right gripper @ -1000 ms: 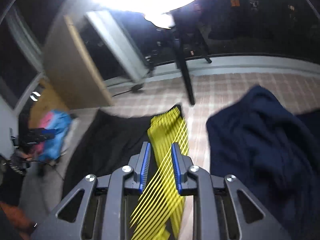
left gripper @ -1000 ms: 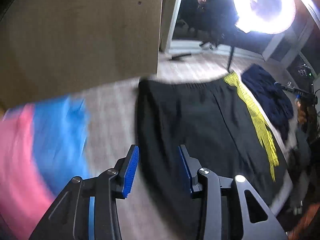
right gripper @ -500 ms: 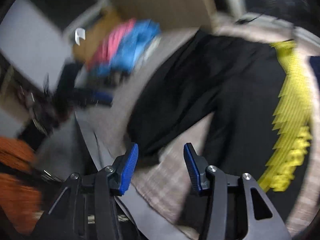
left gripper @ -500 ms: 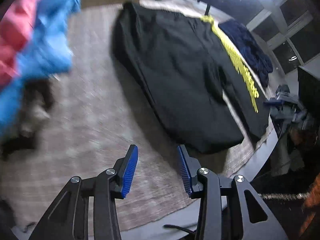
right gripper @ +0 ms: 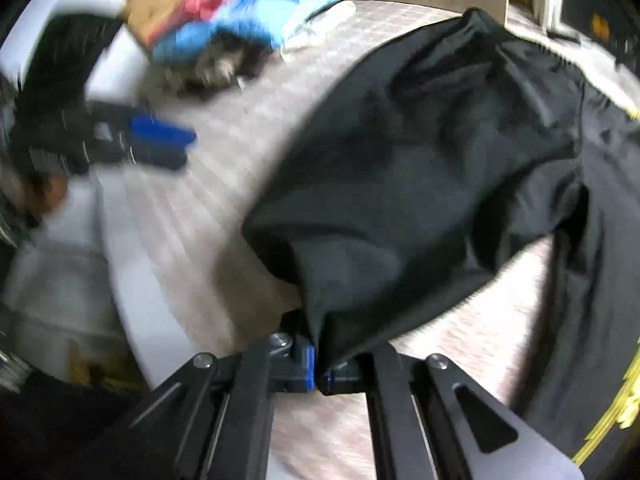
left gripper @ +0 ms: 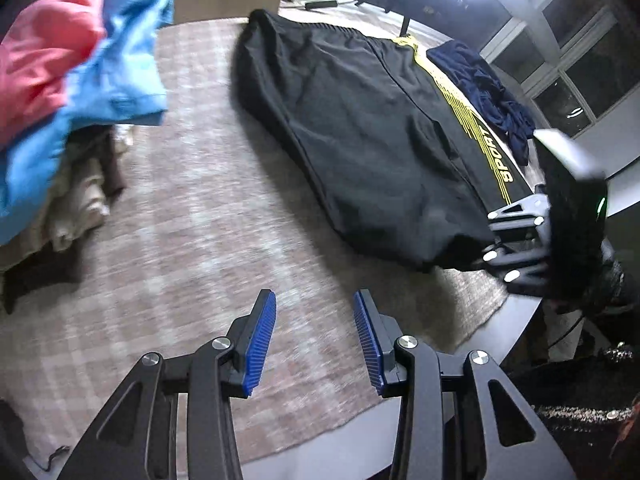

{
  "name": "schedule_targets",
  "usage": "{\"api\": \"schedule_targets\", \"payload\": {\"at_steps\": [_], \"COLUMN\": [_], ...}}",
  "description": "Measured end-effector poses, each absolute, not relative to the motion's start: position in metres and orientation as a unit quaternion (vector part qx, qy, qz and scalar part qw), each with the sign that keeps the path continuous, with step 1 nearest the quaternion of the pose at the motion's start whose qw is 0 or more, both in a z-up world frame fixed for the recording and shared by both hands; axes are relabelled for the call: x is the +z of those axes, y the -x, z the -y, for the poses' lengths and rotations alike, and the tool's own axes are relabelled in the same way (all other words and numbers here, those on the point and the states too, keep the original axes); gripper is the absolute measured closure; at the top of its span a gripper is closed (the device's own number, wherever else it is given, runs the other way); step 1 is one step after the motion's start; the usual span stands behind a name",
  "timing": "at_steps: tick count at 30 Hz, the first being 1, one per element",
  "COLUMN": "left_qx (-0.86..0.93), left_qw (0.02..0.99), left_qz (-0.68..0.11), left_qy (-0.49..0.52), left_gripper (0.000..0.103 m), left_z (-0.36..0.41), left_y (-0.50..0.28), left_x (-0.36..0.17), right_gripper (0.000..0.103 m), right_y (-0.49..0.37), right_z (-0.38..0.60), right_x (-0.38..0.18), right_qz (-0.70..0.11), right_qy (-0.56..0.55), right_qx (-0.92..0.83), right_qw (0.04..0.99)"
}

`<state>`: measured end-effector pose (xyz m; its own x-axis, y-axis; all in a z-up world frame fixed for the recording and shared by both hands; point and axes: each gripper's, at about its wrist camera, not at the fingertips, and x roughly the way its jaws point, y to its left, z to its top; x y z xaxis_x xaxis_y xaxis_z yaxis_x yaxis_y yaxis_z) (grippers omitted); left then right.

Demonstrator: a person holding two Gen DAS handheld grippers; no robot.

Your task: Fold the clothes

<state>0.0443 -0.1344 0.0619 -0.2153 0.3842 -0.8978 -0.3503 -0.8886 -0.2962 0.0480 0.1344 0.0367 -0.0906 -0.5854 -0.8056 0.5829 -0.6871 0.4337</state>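
Black shorts [left gripper: 360, 128] lie spread flat on the checkered cloth [left gripper: 208, 240] covering the table, toward its right side, waistband at the far edge, hem near the front edge. Yellow stripe with "SPORT" runs down the right leg. No containers in view. Right gripper [right gripper: 318, 374] is clamped on a hem corner of the shorts, fabric bunched and lifted there. Left gripper [left gripper: 315, 340] hangs over bare cloth near the front edge, jaws apart, holding nothing. Pink and blue clothes pile [left gripper: 76, 68] at far left corner. Navy garment [left gripper: 484, 88] crumpled at right edge, just beside the shorts.
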Motion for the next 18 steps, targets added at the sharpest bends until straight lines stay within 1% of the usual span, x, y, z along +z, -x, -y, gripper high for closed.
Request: {"api": "schedule_targets", "payload": {"at_steps": [5,6,8,10,14,16,18], "left_qx": [0.783,0.78,0.771,0.763,0.747,0.743,0.738], "left_qw": [0.248,0.253,0.266,0.278,0.296,0.301,0.307], "left_qz": [0.016,0.011,0.003,-0.006,-0.023,-0.023,-0.023], "left_qy": [0.57,0.572,0.578,0.583,0.595,0.598,0.6], "left_gripper": [0.065,0.065,0.065,0.063,0.063,0.063,0.063], "left_z": [0.133,0.127,0.106,0.087,0.053,0.047,0.041], "left_y": [-0.05,-0.048,-0.041,-0.033,-0.017,-0.018,-0.022], "left_x": [0.066,0.062,0.054,0.045,0.028,0.026,0.026], "right_gripper": [0.1,0.099,0.099,0.099,0.099,0.099,0.099], "right_y": [-0.029,-0.023,-0.014,-0.008,-0.003,0.0,0.005], "right_z": [-0.203,-0.214,-0.228,-0.234,-0.24,-0.241,-0.246], "right_x": [0.09,0.085,0.063,0.043,0.018,0.017,0.019], "right_qz": [0.212,0.211,0.182,0.162,0.146,0.15,0.17], "right_qy": [-0.497,-0.508,-0.542,-0.563,-0.577,-0.579,-0.574], "right_qx": [-0.72,-0.727,-0.743,-0.749,-0.754,-0.753,-0.754], "right_qw": [0.436,0.41,0.347,0.31,0.278,0.275,0.271]}}
